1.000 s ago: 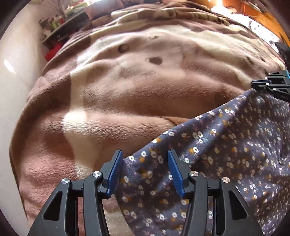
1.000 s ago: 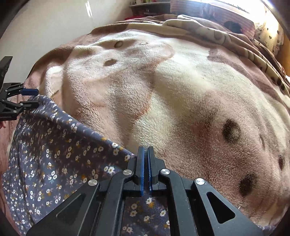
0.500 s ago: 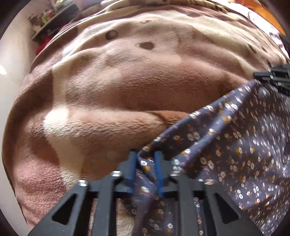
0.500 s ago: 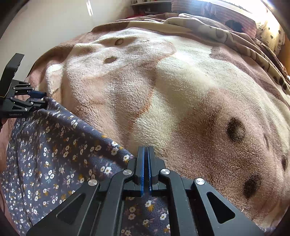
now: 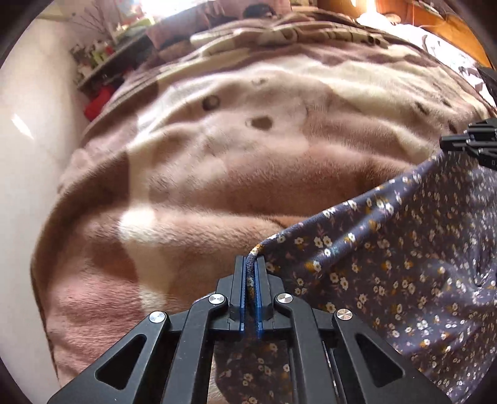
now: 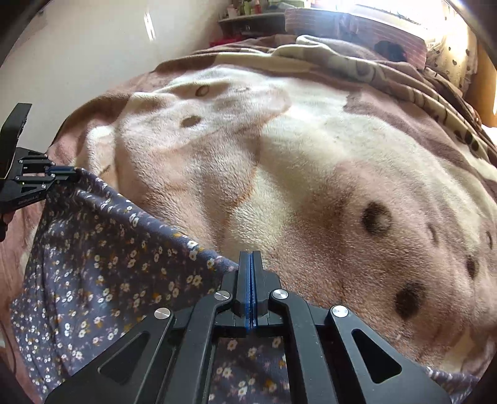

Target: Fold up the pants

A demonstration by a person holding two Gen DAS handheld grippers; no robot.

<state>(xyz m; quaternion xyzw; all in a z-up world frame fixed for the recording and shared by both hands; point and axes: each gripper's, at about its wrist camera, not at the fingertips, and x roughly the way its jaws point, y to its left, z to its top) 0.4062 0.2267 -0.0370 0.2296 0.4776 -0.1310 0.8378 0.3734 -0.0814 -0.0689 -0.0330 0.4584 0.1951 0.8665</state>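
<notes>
Two corners of the floral pants [image 5: 388, 264] are clamped: left gripper [image 5: 250, 264], jaws just closed, and right gripper [image 6: 250, 261].

We see a bed covered by a plush blanket [image 5: 217, 174] in cream, pink and brown patches with dark round spots; it spreads wide and lies in soft ridges. On its near part lie the pants [image 5: 388, 273], dark blue-grey cloth with small white and orange flowers, their upper edge lifted off the blanket. At the far end we make out a rumpled patterned cover [image 6: 357, 68] and a striped pillow [image 6: 341, 21] against it.
</notes>
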